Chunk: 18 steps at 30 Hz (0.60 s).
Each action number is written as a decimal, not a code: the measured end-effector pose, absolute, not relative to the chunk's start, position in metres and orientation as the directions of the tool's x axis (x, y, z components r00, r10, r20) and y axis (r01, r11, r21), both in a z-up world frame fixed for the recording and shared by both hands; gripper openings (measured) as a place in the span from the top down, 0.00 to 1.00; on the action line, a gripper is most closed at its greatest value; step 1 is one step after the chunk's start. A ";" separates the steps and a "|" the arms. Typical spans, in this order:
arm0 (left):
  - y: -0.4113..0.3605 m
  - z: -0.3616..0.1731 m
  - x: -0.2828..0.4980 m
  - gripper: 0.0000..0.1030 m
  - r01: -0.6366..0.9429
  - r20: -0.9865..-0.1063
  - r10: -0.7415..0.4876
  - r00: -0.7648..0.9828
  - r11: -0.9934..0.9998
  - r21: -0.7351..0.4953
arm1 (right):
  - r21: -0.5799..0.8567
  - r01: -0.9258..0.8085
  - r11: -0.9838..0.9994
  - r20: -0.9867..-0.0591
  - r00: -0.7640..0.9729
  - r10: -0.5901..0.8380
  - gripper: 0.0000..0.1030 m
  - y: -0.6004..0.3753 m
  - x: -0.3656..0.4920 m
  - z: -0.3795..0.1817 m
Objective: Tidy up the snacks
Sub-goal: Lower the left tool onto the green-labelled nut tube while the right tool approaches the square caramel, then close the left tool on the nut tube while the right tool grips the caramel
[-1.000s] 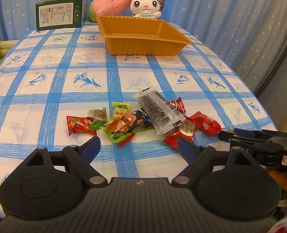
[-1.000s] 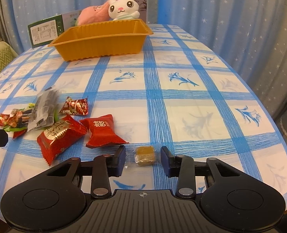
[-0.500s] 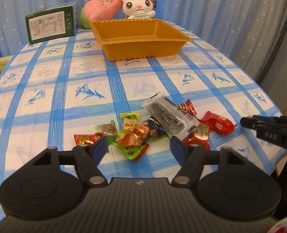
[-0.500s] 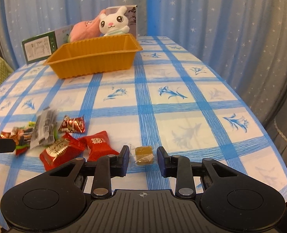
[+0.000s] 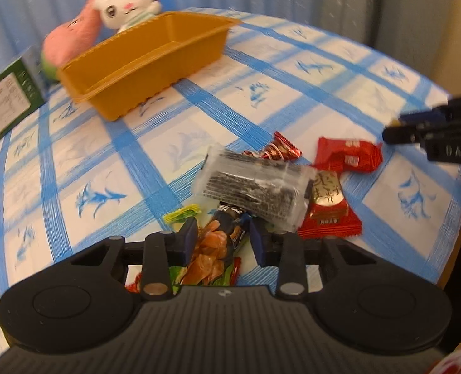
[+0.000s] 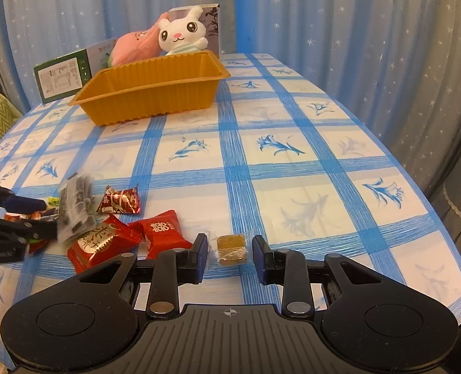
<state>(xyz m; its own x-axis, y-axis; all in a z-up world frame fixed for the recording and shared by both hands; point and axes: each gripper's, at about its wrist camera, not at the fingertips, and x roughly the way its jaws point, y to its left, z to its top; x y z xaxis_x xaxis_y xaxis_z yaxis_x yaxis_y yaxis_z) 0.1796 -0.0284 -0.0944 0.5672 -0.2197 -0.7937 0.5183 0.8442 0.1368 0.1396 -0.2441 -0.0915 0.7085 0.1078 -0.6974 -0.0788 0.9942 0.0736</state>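
Note:
A pile of wrapped snacks lies near the table's front edge. My left gripper [image 5: 222, 238] is open, its jaws on either side of an orange-and-dark snack packet [image 5: 221, 243], under a clear packet of dark seaweed [image 5: 255, 188]. Red packets [image 5: 347, 157] lie to the right. My right gripper [image 6: 229, 254] is open around a small amber candy in clear wrap [image 6: 230, 247]; I cannot tell if the pads touch it. The empty orange tray [image 6: 155, 93] stands at the far side; it also shows in the left wrist view [image 5: 143, 65].
A white bunny plush [image 6: 182, 32], a pink plush [image 6: 133, 46] and a green box [image 6: 63, 76] stand behind the tray. Red packets [image 6: 102, 241] lie left of my right gripper. The table edge [image 6: 448, 218] drops off at the right by the blue curtains.
My left gripper has moved forward and down into the snack pile, turned right, and narrowed around the orange packet. My right gripper has risen slightly, with the amber candy still between its jaws.

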 end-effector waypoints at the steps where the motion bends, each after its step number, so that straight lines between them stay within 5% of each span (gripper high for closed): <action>1: -0.030 -0.094 0.181 0.69 0.523 -0.797 -0.215 0.565 0.840 0.145 | 0.075 -0.079 0.994 -0.697 0.709 0.109 0.70 -0.244 0.140 -0.091; 9: -0.032 -0.087 0.176 0.77 0.505 -0.804 -0.201 0.560 0.852 0.139 | 0.085 -0.082 0.993 -0.680 0.724 0.117 0.70 -0.243 0.137 -0.083; 18: -0.042 -0.095 0.185 0.72 0.567 -0.835 -0.169 0.523 0.800 0.194 | 0.092 -0.089 0.992 -0.672 0.729 0.128 0.70 -0.241 0.134 -0.079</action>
